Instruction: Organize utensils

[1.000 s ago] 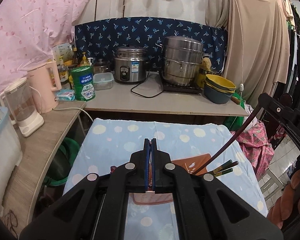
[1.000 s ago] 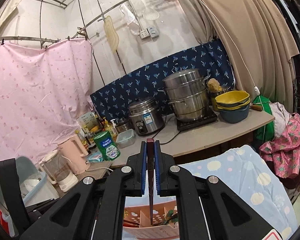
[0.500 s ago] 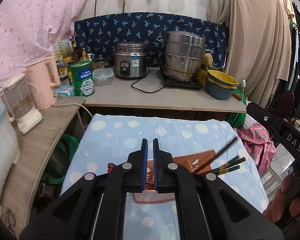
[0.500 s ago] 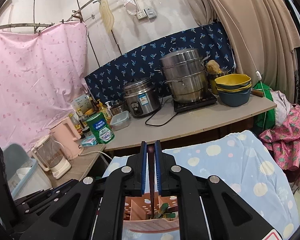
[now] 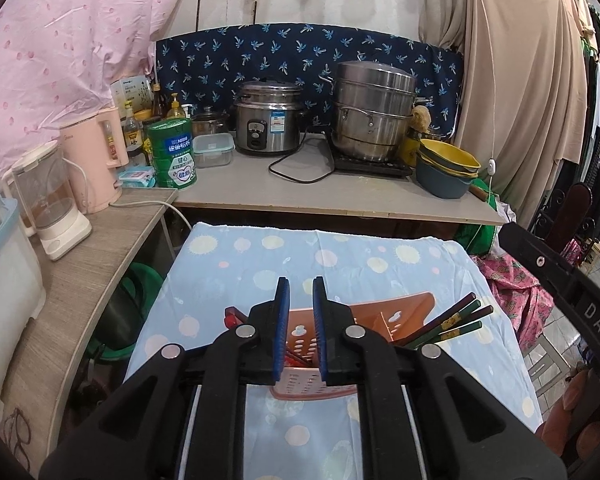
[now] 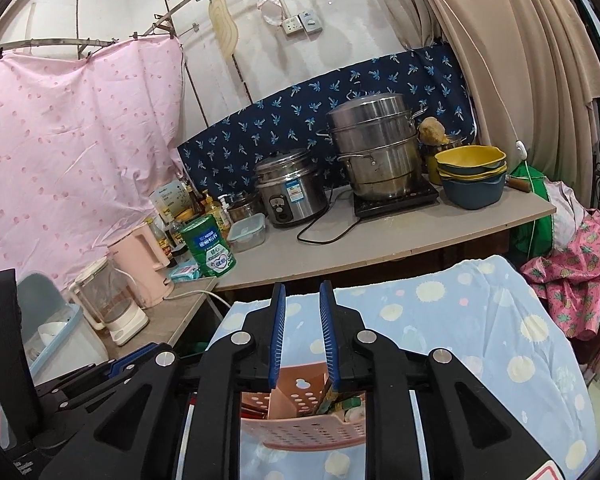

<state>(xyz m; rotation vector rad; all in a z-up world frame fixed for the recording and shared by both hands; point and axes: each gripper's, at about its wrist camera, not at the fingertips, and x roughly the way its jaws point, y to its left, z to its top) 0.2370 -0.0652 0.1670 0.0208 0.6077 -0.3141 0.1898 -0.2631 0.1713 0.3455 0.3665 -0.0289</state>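
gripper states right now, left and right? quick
Left gripper: open, holding nothing, above the pink utensil basket.
Right gripper: open, holding nothing, above the same basket.

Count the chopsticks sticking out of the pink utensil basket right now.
4 visible tips, fanned together out of the right compartment of the pink utensil basket: chopsticks leaning right. The left gripper covers the basket's middle, so more may be hidden.

Even soft indoor light, sharp focus, strong fisheye bending, dark vignetted corners
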